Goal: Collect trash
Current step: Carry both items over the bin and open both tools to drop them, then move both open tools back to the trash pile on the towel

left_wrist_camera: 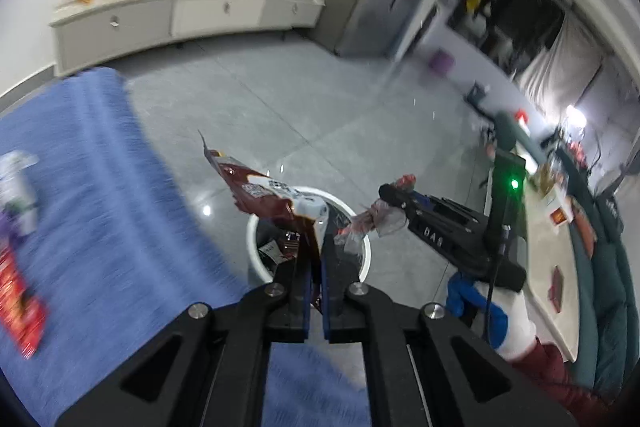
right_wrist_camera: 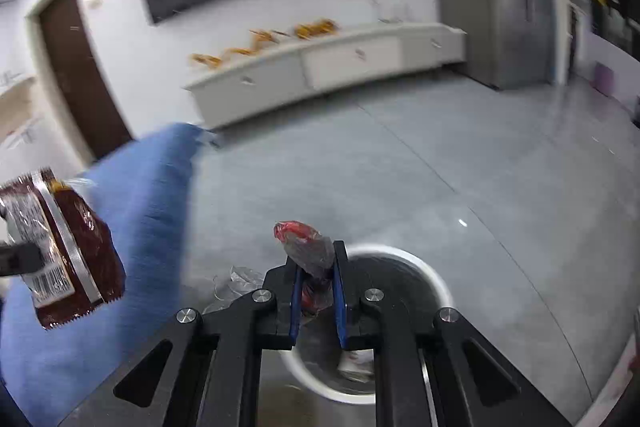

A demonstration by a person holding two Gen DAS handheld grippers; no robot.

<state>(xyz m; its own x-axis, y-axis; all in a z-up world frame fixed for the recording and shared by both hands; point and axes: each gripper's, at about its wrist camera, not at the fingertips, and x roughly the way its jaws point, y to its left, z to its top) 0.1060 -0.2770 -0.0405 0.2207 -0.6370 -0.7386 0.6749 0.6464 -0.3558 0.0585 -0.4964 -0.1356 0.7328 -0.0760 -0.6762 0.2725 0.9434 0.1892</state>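
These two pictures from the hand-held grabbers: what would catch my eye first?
First the dark red snack wrapper, pinched in the left gripper right above a white round trash bin on the grey floor. Beside it, the right gripper clamps a crumpled red and clear plastic wrapper over the same bin. To the left lies a blue cloth-covered surface with more packaging on it.
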